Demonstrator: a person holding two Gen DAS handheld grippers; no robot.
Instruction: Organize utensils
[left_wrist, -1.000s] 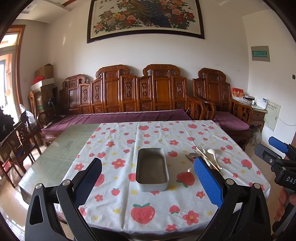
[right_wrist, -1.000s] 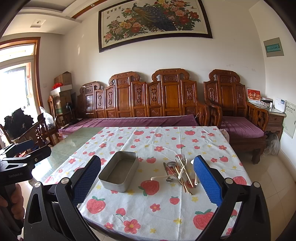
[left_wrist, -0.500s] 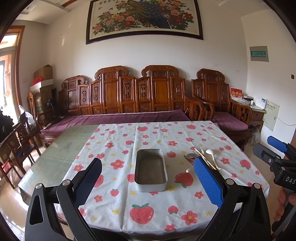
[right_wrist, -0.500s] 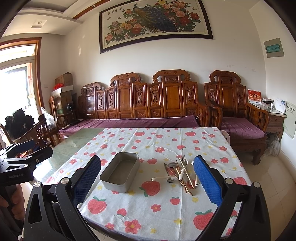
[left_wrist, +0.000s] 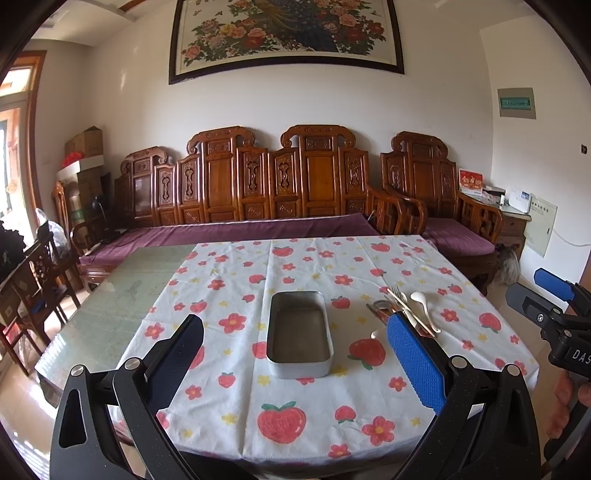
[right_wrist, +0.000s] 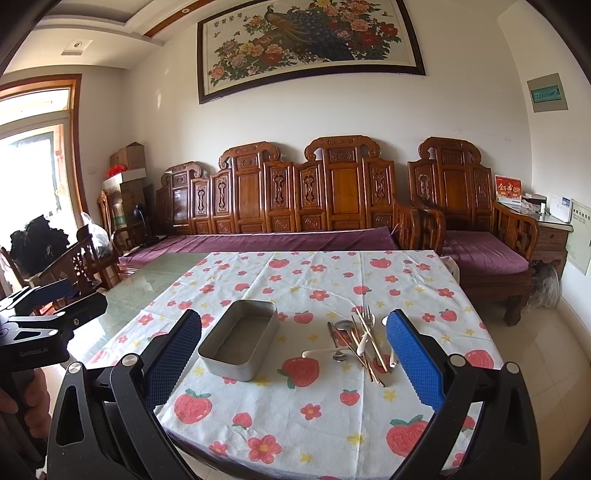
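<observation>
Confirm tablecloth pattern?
White tablecloth printed with red strawberries, red flowers and small yellow stars; clearest in the right wrist view.

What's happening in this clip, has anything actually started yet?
A person holds a two-finger tool in each hand, facing a table with a strawberry-print tablecloth. Both the left tool and the right tool are open and hold nothing, hovering short of the table's near edge. An empty metal tin sits on the cloth, and beside it lies a loose pile of utensils: a fork, spoons and chopsticks. Nothing is in the tin yet, so sorting has not begun.
</observation>
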